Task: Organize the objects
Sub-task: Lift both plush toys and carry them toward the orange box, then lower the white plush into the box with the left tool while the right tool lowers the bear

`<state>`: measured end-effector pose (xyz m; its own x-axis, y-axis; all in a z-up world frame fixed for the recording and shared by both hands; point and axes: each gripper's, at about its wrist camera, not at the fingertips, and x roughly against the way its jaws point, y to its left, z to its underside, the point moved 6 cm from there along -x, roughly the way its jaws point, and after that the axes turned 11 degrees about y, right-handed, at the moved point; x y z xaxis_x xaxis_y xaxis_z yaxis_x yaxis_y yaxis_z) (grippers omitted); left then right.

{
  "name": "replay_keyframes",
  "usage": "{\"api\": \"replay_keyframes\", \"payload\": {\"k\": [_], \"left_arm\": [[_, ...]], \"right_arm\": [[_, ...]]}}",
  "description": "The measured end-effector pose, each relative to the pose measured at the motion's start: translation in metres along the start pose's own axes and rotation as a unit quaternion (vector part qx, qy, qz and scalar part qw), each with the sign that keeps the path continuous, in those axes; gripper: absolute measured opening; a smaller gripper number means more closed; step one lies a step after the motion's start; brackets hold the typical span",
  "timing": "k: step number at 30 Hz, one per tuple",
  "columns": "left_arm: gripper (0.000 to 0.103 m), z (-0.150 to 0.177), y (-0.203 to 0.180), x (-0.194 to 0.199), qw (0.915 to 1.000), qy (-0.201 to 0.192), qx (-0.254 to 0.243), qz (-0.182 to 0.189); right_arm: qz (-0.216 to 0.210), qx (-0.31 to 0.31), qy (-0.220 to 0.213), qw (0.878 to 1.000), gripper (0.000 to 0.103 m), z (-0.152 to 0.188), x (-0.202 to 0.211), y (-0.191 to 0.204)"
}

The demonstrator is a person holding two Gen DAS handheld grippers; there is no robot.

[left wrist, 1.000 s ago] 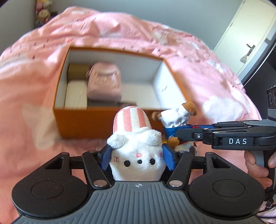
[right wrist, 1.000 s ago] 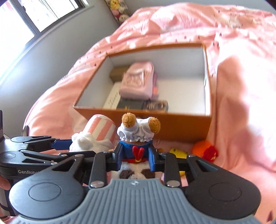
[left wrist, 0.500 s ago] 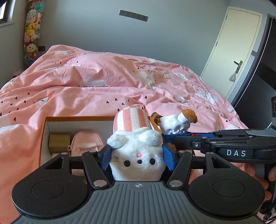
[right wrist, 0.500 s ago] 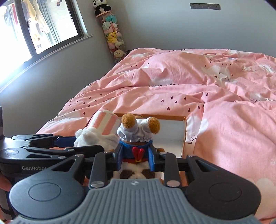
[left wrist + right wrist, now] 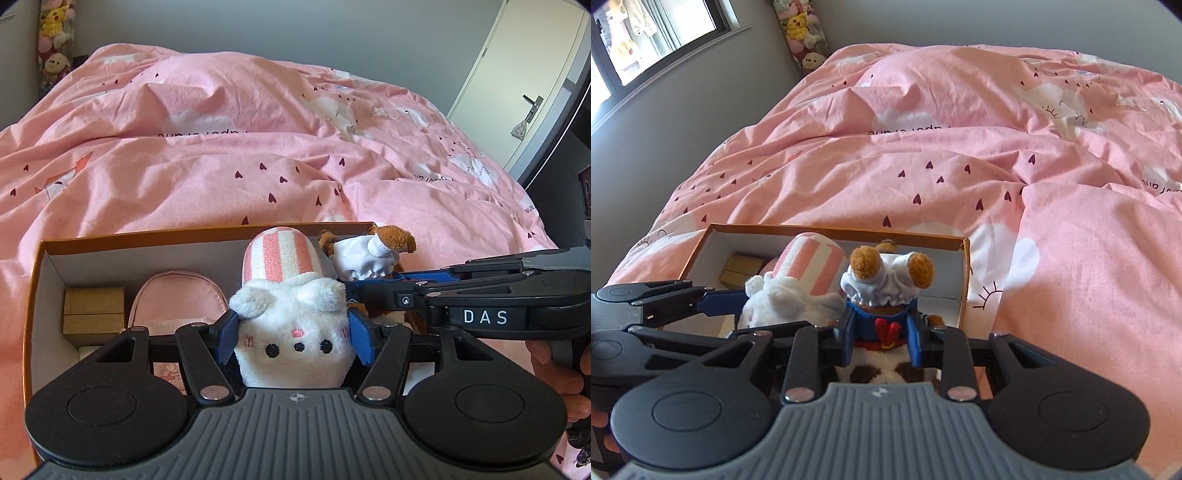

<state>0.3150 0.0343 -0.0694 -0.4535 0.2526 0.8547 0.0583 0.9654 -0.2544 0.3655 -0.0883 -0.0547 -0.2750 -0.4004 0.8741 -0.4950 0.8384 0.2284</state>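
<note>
Left wrist view, fuzzy white plush (image 5: 295, 343), striped rounded hat, orange cardboard box (image 5: 33, 295).

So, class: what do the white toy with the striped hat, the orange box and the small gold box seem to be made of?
White toy with the striped hat: soft plush, by its fuzzy pile and stitched face. Orange box: likely cardboard, with thin, straight walls, matte orange outside and white inside. Small gold box: probably card, with a slight metallic sheen.
</note>
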Motion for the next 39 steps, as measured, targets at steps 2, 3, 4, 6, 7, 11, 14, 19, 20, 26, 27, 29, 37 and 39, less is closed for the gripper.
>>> {"api": "replay_keyframes", "payload": {"k": [2, 3, 4, 6, 7, 11, 14, 19, 20, 26, 27, 29, 37, 39], "left_arm": [[0.07, -0.002, 0.004, -0.007, 1.0, 0.005, 0.001, -0.005], [0.071, -0.004, 0.006, -0.012, 0.9999, 0.009, 0.001, -0.006], [0.071, -0.003, 0.008, -0.014, 0.9999, 0.012, 0.003, -0.004], [0.071, -0.004, 0.013, -0.021, 0.9998, 0.016, 0.007, 0.0], [0.071, -0.004, 0.014, -0.023, 0.9998, 0.016, 0.008, 0.005], [0.073, -0.004, 0.018, -0.031, 0.9996, 0.023, -0.001, 0.014], [0.075, -0.005, 0.02, -0.036, 0.9993, 0.026, -0.011, 0.024], [0.082, -0.005, 0.017, -0.037, 0.9987, 0.02, -0.039, 0.025], [0.082, -0.005, 0.015, -0.037, 0.9985, 0.019, -0.046, 0.024], [0.085, -0.004, 0.006, -0.029, 0.996, 0.006, -0.088, 0.014], [0.085, -0.003, 0.004, -0.026, 0.9951, 0.004, -0.098, 0.011], [0.084, 0.0, 0.0, -0.019, 0.9924, 0.005, -0.123, 0.004], [0.063, -0.001, -0.004, -0.019, 0.9932, -0.001, -0.117, -0.007], [0.059, -0.004, 0.001, -0.03, 0.9953, 0.013, -0.095, -0.007]], "right_arm": [[0.001, -0.003, 0.011, 1.0, 0.03, -0.004, -0.011, -0.005], [0.0, -0.004, 0.016, 1.0, 0.03, -0.005, -0.016, -0.007], [-0.001, -0.006, 0.022, 1.0, 0.03, -0.007, -0.022, -0.009], [-0.004, -0.007, 0.032, 0.999, 0.03, -0.01, -0.031, -0.011], [-0.005, -0.007, 0.035, 0.999, 0.03, -0.011, -0.035, -0.012], [-0.004, -0.008, 0.046, 0.999, 0.03, -0.014, -0.049, -0.016], [0.004, -0.005, 0.047, 0.999, 0.031, -0.016, -0.053, -0.016], [0.01, 0.004, 0.048, 0.999, 0.034, -0.022, -0.056, -0.016], [0.009, 0.005, 0.049, 0.999, 0.034, -0.023, -0.055, -0.015], [0.014, 0.014, 0.04, 0.999, 0.038, -0.026, -0.042, -0.017], [0.015, 0.017, 0.039, 0.999, 0.038, -0.025, -0.038, -0.016], [0.016, 0.03, 0.037, 0.999, 0.038, -0.021, -0.031, -0.014], [0.028, 0.134, 0.071, 0.988, 0.037, 0.013, -0.025, 0.001], [0.04, 0.161, 0.078, 0.983, 0.037, 0.02, -0.029, 0.004]]}}
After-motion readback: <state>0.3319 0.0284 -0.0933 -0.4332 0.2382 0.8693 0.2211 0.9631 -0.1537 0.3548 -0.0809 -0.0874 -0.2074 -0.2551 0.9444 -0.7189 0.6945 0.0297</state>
